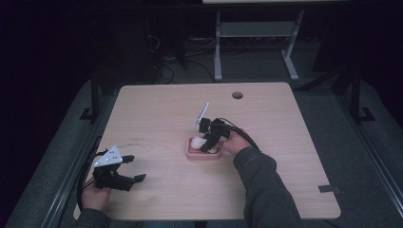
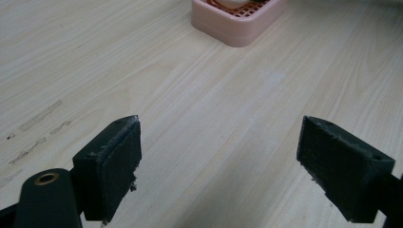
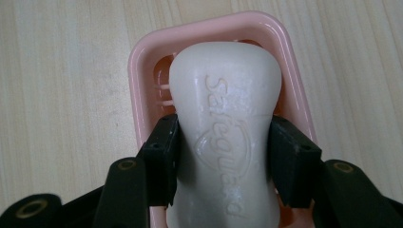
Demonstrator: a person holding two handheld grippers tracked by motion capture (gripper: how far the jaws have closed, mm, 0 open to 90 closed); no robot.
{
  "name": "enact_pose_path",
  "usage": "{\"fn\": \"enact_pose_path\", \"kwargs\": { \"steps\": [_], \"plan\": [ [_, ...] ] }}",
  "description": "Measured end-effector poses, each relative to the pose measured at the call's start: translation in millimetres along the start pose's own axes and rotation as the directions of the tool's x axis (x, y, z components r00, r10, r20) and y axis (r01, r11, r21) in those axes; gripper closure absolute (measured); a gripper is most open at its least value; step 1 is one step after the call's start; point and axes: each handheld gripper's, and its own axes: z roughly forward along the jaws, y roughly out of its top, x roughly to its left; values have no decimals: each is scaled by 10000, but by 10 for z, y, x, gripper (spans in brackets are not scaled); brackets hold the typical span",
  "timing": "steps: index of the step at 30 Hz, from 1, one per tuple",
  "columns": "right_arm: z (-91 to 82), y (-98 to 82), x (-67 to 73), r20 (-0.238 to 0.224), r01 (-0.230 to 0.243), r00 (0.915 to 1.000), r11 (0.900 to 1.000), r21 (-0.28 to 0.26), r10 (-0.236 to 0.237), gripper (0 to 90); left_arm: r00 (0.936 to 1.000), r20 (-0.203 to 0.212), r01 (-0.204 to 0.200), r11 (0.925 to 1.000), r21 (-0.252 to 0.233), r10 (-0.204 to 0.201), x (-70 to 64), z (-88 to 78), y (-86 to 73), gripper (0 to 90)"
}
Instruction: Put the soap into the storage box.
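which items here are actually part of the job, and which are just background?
In the job:
- bar of soap, clamped in the right gripper
- pink soap dish under it

Just there:
- left gripper, jaws apart, holding nothing
- table's cable hole
- desk frame on the floor behind

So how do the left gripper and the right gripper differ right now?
The left gripper is open with nothing between its jaws; the right gripper is shut on the white soap bar. The left hovers over bare table at the near left edge; the right is over the pink soap dish mid-table. Both have black jaws.
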Motion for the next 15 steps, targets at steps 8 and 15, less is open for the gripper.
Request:
{"fn": "enact_pose_path", "kwargs": {
  "steps": [8,15],
  "plan": [
    [-1,-3,-1,29,4,10000,10000,73,-4,484,10000,6,-23,10000,4,23,3,0,1,148],
    [13,0,8,6,36,10000,9998,186,-36,475,10000,17,-22,10000,8,22,2,3,2,148]
  ]
}}
